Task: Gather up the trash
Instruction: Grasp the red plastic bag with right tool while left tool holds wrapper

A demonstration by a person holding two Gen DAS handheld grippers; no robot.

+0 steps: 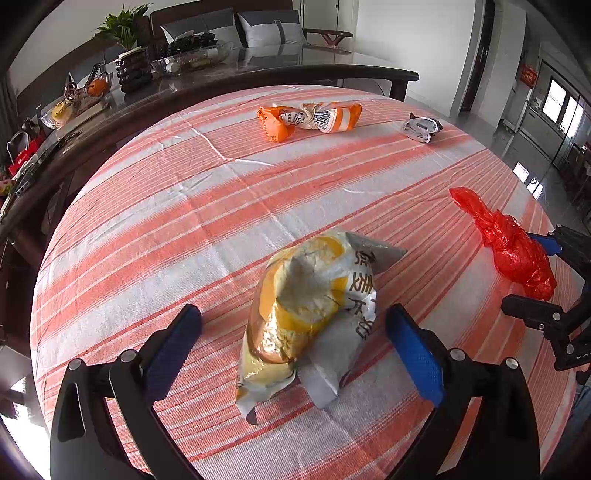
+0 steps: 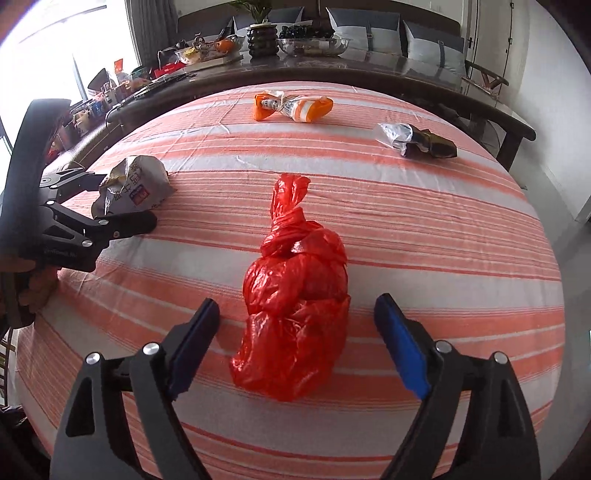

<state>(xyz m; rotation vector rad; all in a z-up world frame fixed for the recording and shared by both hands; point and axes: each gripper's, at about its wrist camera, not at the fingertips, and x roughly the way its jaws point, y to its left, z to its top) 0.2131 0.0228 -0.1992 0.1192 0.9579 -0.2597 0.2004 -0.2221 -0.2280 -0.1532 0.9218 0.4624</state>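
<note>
A crumpled yellow and white snack bag lies on the striped tablecloth, between the blue pads of my left gripper. That gripper is open and its pads stand apart from the bag. A knotted red plastic bag lies between the fingers of my right gripper, which is open and clear of it on both sides. Farther back lie an orange and white wrapper and a silver and black wrapper. The left wrist view shows the red bag at the right.
Behind the cloth-covered table runs a dark wooden table with a potted plant, glass bowls and clutter. Cushions line the back wall. A hand holds the left gripper at the cloth's left edge.
</note>
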